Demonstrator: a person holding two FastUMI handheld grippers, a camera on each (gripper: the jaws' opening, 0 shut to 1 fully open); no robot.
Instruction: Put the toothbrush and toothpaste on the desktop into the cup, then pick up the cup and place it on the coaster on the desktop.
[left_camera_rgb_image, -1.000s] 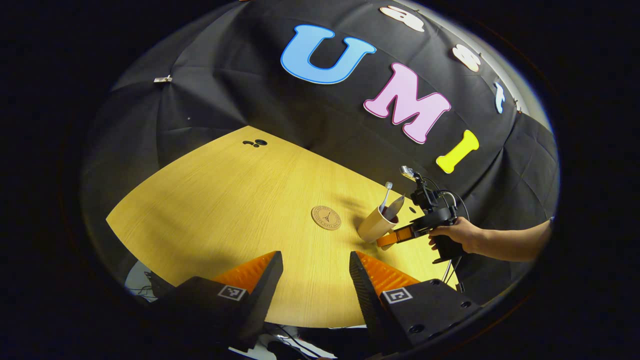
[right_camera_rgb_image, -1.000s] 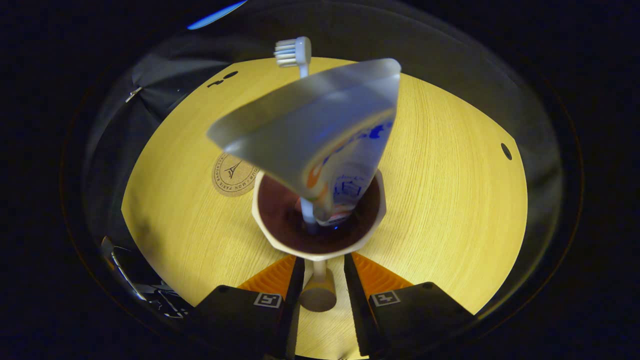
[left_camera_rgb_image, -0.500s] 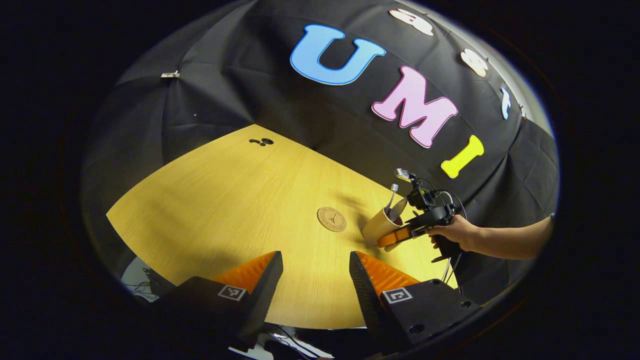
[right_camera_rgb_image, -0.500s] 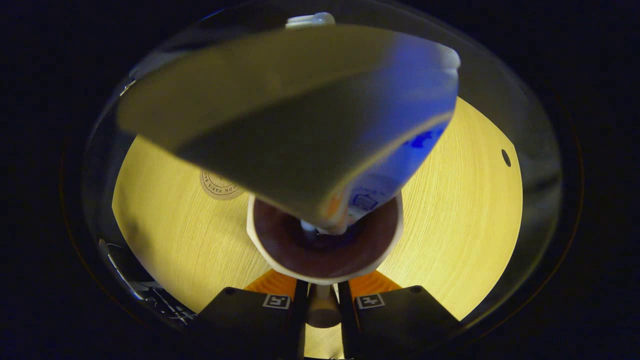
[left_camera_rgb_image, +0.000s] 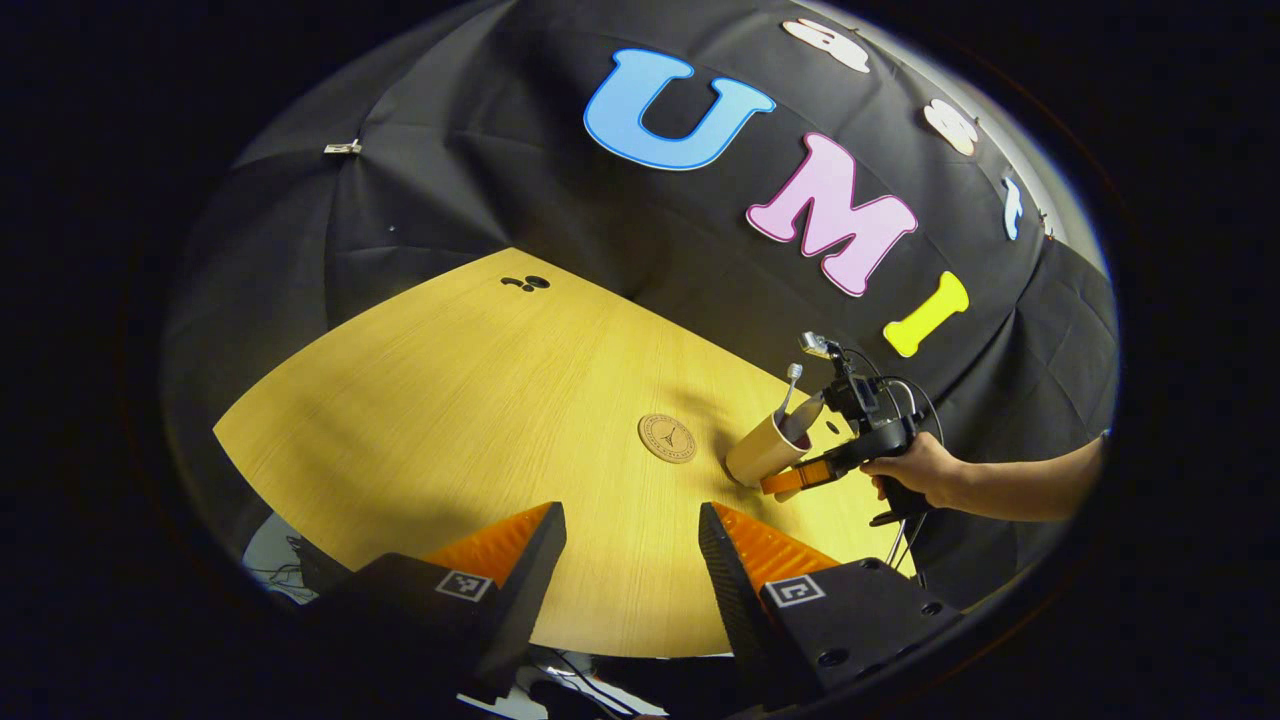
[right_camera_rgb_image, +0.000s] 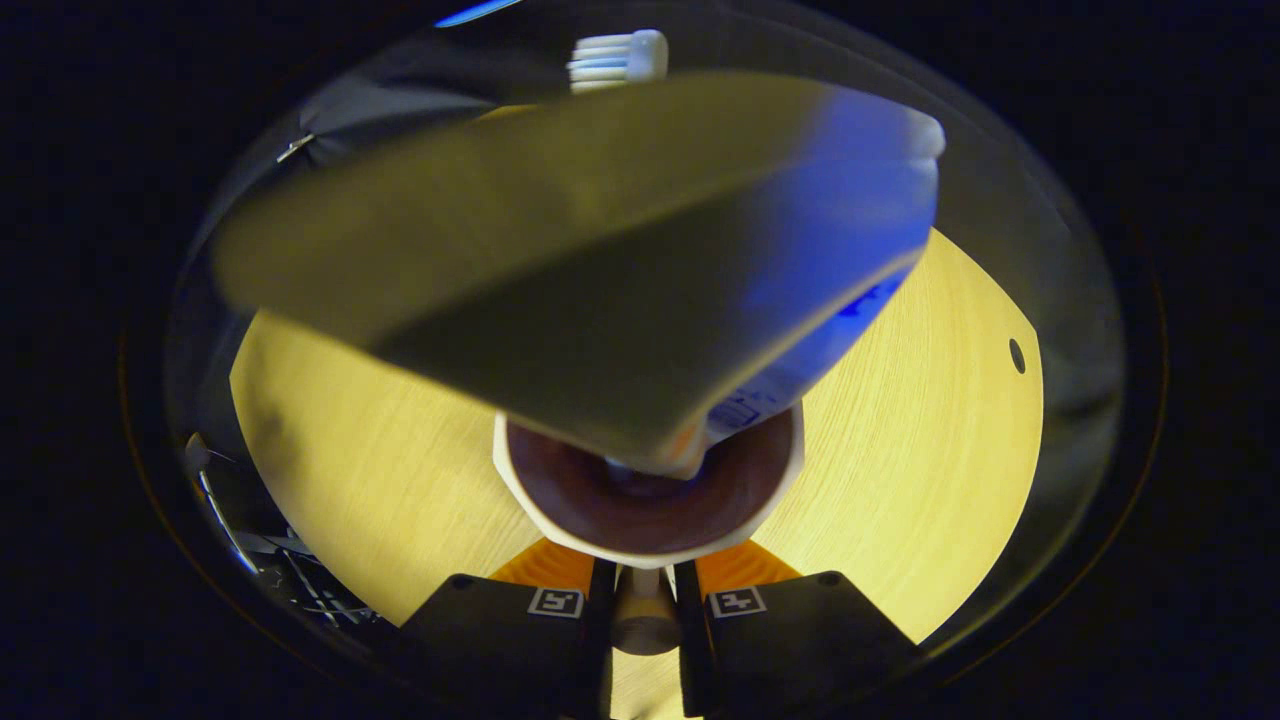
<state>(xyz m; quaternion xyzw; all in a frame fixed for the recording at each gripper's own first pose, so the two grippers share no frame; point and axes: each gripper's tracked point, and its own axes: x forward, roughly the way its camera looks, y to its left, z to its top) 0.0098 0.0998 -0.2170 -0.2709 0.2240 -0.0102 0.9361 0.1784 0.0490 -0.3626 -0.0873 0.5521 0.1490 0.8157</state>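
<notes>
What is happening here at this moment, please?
A person is tidying a wooden desktop with two hand-held grippers. The toothbrush and the toothpaste already stand in the cup. The right gripper is closed on the cup's handle, with the person's hand behind it. The cup is tilted and sits beside the coaster, not yet on it. The left gripper is open and holds nothing.

The yellow wooden table (left_camera_rgb_image: 450, 400) has a round brown coaster (left_camera_rgb_image: 667, 437) lying flat on it, out past the left gripper's fingers. A tan cup (left_camera_rgb_image: 765, 452) sits near the coaster.
</notes>
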